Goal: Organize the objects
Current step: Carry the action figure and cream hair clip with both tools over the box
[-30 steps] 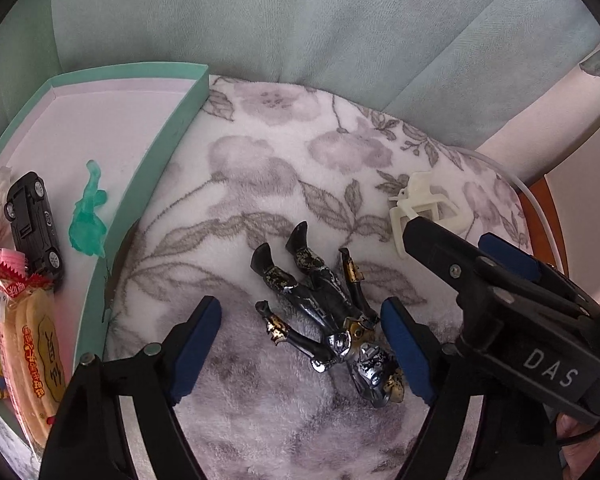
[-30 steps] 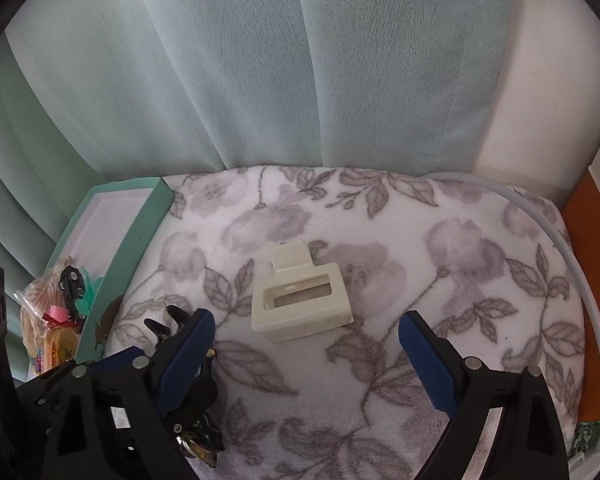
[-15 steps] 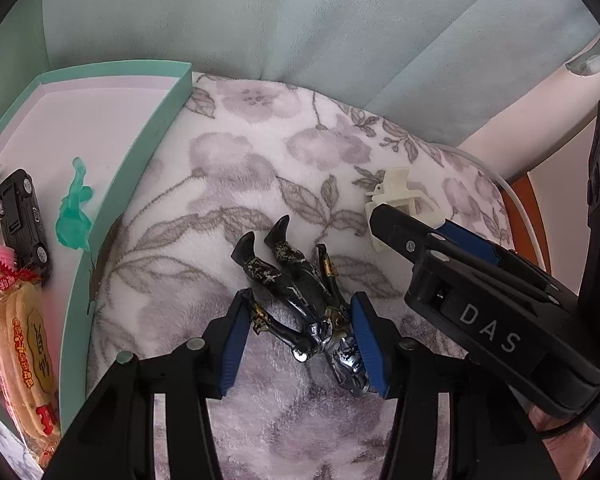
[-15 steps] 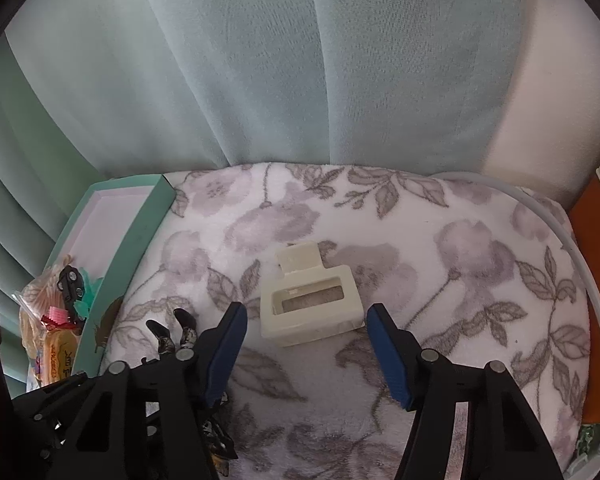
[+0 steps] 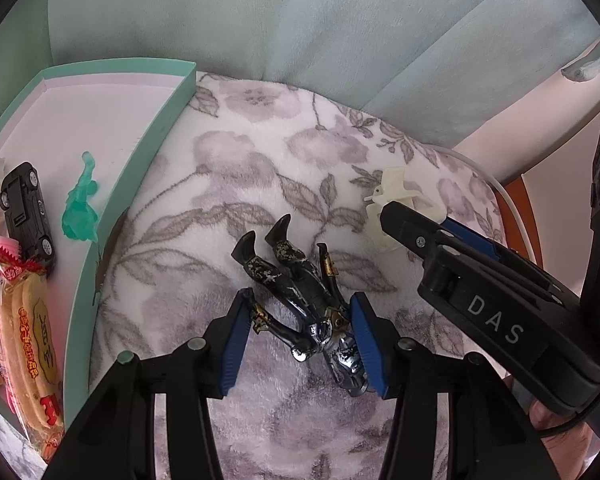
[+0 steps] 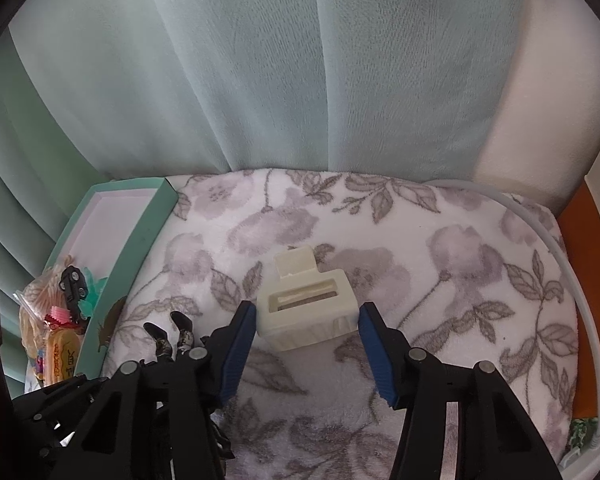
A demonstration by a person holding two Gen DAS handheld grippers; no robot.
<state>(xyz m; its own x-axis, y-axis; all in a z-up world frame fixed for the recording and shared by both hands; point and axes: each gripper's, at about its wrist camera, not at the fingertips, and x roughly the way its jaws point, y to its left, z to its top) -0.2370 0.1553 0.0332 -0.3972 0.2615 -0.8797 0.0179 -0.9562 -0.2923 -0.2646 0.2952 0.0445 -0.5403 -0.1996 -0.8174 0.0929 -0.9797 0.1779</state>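
Note:
A black and silver toy figure (image 5: 296, 280) lies on the floral blanket (image 5: 260, 160). My left gripper (image 5: 300, 312) is shut on it: one blue pad rests on an arm, the other on the head and shoulder. Its legs (image 6: 172, 332) also show in the right wrist view. A cream hair claw clip (image 6: 308, 304) sits further right on the blanket. My right gripper (image 6: 306, 312) straddles the clip with its jaws closing, and the pad tips meet the clip's two sides. In the left wrist view a right finger covers most of the clip (image 5: 394, 188).
A mint-green box (image 5: 140, 184) stands at the blanket's left edge, holding a black toy car (image 5: 24, 208), a green translucent figurine (image 5: 80, 208) and a snack packet (image 5: 32, 340). Pale curtains hang behind. A white cable (image 6: 572, 280) and an orange surface (image 6: 588, 280) border the right side.
Both grippers' jaws have narrowed from wide open: the left onto the toy figure, the right up to the clip's sides. The right gripper has edged forward around the clip.

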